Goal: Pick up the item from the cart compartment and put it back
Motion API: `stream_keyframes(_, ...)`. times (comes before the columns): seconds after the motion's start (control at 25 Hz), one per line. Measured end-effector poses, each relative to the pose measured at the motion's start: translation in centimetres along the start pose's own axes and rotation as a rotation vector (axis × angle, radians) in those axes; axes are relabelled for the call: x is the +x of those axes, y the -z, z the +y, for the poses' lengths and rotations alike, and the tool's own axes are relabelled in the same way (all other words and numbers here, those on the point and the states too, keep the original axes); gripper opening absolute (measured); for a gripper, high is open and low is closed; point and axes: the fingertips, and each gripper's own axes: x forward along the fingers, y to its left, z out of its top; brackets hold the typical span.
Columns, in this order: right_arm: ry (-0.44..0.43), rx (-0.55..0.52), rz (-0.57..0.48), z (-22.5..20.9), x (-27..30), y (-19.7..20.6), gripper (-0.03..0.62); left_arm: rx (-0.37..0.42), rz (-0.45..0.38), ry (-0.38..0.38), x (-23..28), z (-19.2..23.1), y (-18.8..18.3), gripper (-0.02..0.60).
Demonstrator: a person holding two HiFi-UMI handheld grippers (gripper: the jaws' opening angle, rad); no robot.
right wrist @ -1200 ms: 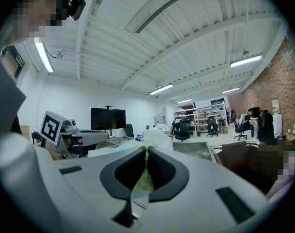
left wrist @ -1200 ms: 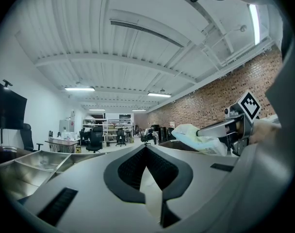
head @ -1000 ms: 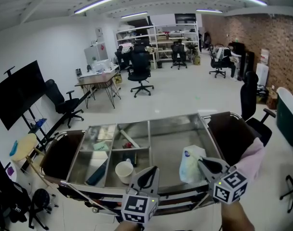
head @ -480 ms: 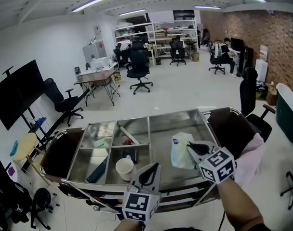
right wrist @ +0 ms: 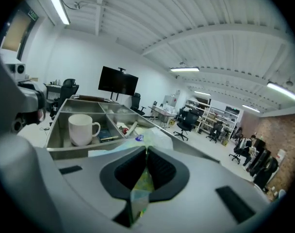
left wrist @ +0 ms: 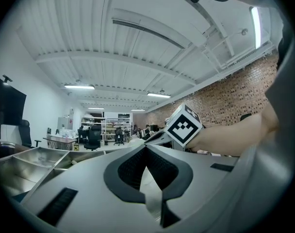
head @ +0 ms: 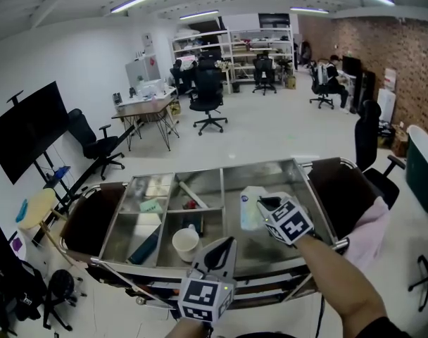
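My right gripper [head: 267,204] has its jaws shut tight on a thin fold of the pale plastic bag [head: 250,214]; in the right gripper view [right wrist: 146,154] the film is pinched flat between the pads and the rest of the bag [right wrist: 150,136] bunches up just past the tips

The bag is over the big compartment on the 3 o'clock side of the cart [head: 260,166], upright-ish, hanging off my jaws; can't tell if its bottom touches the compartment floor

My left gripper [head: 226,245] is at 7 o'clock from the right one, near the cart's front rim, tips pointing to 12 o'clock; in the left gripper view [left wrist: 146,147] its jaws are closed together with nothing between them

White mug [head: 186,243] stands in the near middle compartment, at 8 o'clock from the bag, apart from it; also seen in the right gripper view [right wrist: 82,128] with its handle toward 3 o'clock

Dark blue item [head: 143,249] lies tilted in the near compartment at 9 o'clock from the mug
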Motion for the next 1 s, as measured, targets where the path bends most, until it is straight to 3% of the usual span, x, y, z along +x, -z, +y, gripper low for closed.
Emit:
stream_keyframes(0.36,-0.019,0.057,0.095,-1.0,4.5,2.7,0.026,-0.008,-0.003,-0.011,0.0,0.7,-0.1,0.0)
stream_keyframes(0.56,-0.038,0.054,0.078,-0.8,5.5,2.6,0.03,-0.007,-0.003,-0.021,0.1,1.3,0.0,0.0)
stream_keyframes(0.6,-0.053,0.056,0.068,-0.6,5.7,2.5,0.058,-0.006,0.0,-0.023,0.1,1.4,0.1,0.0)
stream_keyframes(0.68,-0.076,0.056,0.047,-0.1,5.8,2.1,0.19,-0.005,0.003,-0.024,0.2,1.5,0.2,0.0)
stream_keyframes(1.0,-0.086,0.059,0.052,0.0,5.1,2.3,0.196,-0.006,0.0,-0.015,0.4,1.2,0.2,0.0)
